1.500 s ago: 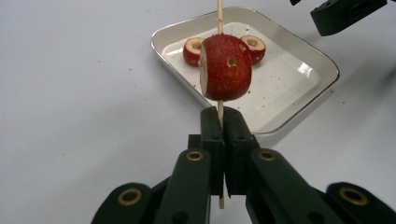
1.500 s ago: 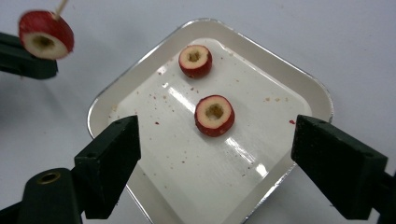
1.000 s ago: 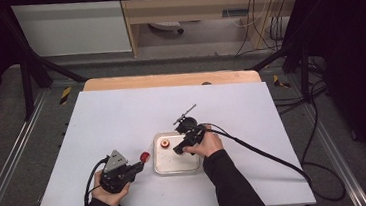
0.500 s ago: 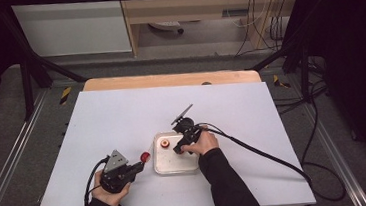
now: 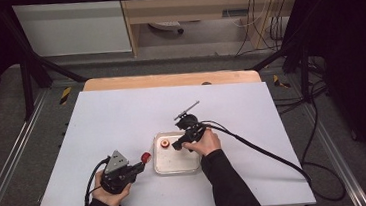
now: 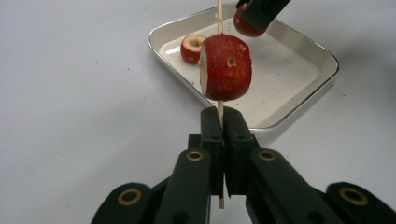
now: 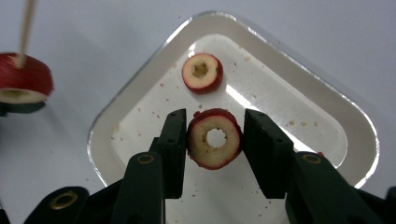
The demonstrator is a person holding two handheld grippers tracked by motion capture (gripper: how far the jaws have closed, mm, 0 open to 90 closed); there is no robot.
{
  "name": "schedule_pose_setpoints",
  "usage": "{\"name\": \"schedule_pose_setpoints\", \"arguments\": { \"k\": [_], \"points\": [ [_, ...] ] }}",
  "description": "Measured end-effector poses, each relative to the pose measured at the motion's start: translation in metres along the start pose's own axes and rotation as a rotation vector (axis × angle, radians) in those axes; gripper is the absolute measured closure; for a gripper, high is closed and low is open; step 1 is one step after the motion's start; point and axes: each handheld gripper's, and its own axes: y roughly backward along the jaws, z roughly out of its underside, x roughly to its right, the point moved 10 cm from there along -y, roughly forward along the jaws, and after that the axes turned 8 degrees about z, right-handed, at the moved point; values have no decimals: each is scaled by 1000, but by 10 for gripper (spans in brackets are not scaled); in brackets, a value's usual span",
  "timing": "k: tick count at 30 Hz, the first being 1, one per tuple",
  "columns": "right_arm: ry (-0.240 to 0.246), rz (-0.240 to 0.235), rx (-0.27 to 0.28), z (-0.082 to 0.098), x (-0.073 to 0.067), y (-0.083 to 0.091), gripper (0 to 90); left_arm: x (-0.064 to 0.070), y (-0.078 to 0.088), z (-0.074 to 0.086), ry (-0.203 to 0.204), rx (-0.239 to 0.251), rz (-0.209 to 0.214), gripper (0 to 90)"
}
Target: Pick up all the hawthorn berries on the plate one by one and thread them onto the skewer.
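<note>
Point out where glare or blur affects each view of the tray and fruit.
High view: surroundings dark, tray reflects dully. Left gripper view: skewered fruit sharp, jaws softly blurred. Right gripper view: bright glare streak on the tray floor; fruit ring crisp.

I log one table (image 5: 121, 113) with a white top and a bare wooden strip (image 5: 169, 79) along its far edge. Directly on the white top, near the middle and toward my side, sits one shallow metal tray (image 5: 176, 165). I count two cables (image 5: 255, 149) trailing across the top.
</note>
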Motion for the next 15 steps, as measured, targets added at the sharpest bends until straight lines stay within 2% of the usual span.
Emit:
{"name": "schedule_pose_setpoints", "arguments": {
  "k": [7, 11, 12, 13, 15],
  "points": [
    [-76, -75, 138, -1, -2, 21, 610, 2, 0, -1, -6, 3, -1, 881],
    [-122, -136, 234, 2, -5, 29, 611, 4, 1, -2, -4, 10, -4, 881],
    [-141, -153, 262, 3, -6, 31, 610, 5, 1, -3, -1, 16, -4, 881],
    [-192, -200, 324, 3, -8, 35, 611, 6, 1, -4, 5, 23, -2, 880],
    [-207, -214, 345, 3, -9, 35, 611, 6, 2, -5, 7, 31, -3, 881]
  ]
}}
